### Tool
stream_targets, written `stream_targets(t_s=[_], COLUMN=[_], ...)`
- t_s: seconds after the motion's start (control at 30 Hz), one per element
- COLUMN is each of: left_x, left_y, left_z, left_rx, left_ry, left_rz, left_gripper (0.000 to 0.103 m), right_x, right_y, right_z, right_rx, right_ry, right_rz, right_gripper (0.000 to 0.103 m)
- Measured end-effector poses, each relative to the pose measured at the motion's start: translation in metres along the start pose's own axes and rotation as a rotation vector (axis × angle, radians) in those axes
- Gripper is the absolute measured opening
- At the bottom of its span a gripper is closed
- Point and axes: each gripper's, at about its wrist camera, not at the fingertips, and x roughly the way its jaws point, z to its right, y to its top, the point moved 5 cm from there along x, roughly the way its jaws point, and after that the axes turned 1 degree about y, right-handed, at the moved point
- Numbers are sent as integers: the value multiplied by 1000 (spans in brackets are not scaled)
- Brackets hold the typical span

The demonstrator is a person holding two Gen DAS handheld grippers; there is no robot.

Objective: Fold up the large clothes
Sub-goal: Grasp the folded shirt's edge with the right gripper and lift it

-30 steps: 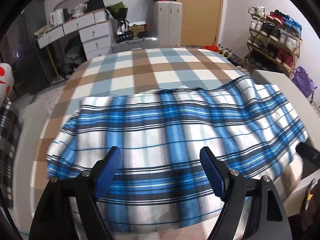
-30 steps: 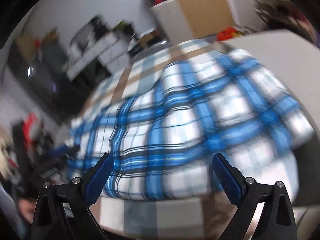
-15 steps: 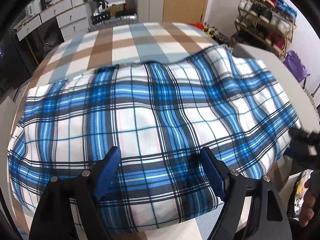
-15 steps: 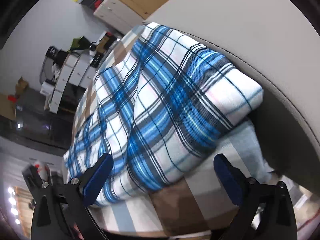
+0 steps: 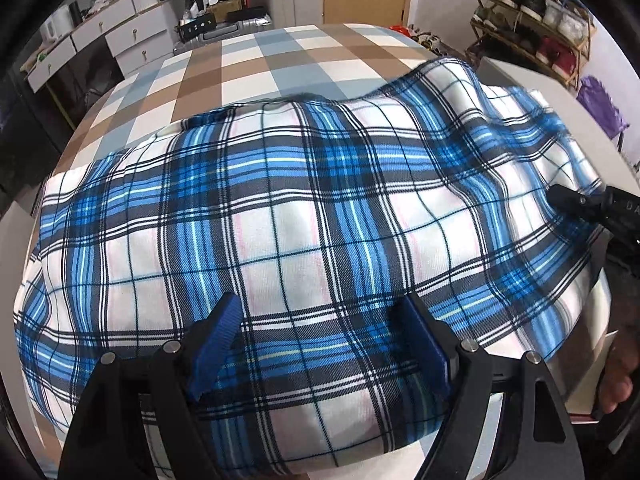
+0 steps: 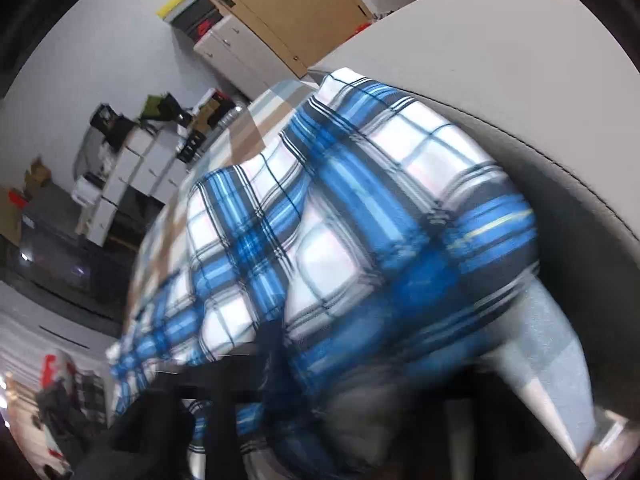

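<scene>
You can make out only pale letters "DA" on the black right gripper (image 5: 588, 208); nothing else reads

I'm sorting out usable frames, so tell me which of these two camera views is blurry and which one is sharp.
Left wrist view: mostly sharp, the plaid cloth is crisp, smeared only at its far right edge near the right gripper; the fisheye bends the bed. Right wrist view: heavy motion blur on the cloth and the gripper at the bottom.
</scene>
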Motion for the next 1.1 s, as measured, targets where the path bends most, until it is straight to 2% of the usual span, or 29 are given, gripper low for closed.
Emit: stream_targets(t_s=[0.03,0.17,0.27,0.47,0.57,0.6,0.67,0.73,0.8,0.87,0.97,1.07,1.1], left_x=[1,3,3,0,-3,-6,-12,-33,-59,-84,-110,-117,-115], left_y=[0,-1,0,5,12,17,22,25,22,11,-8,-26,-35], left_z=[3,13,23,60,88,99,101,78,45,3,-71,-125,-143], left_rx=[14,51,60,98,99,103,73,-33,-76,-99,-212,-294,-321], left_ry=[-3,-43,-80,-170,-333,-425,-519,-587,-628,-592,-564,-546,-525], left_rz=[2,-2,1,12,7,-18,-64,-68,-44,12,85,98,91], left_gripper=[78,78,78,78,78,78,78,78,78,78,78,80,80], right_x=[-6,-34,-49,-79,-102,-110,-122,-121,-118,-109,-72,-26,-1], right_y=[2,8,11,21,34,39,44,41,24,0,-55,-113,-139], right_z=[-4,-25,-34,-47,-54,-60,-78,-106,-143,-177,-221,-237,-238], right_rx=[-19,-152,-182,-372,-454,-487,-577,-674,-797,-894,-1044,-1130,-1172], right_ry=[24,57,51,-45,-103,-128,-173,-205,-230,-215,-159,-107,-111], right_rz=[29,145,197,276,306,315,329,316,306,305,244,143,70], right_gripper=[9,7,7,7,7,7,7,7,7,7,7,11,17])
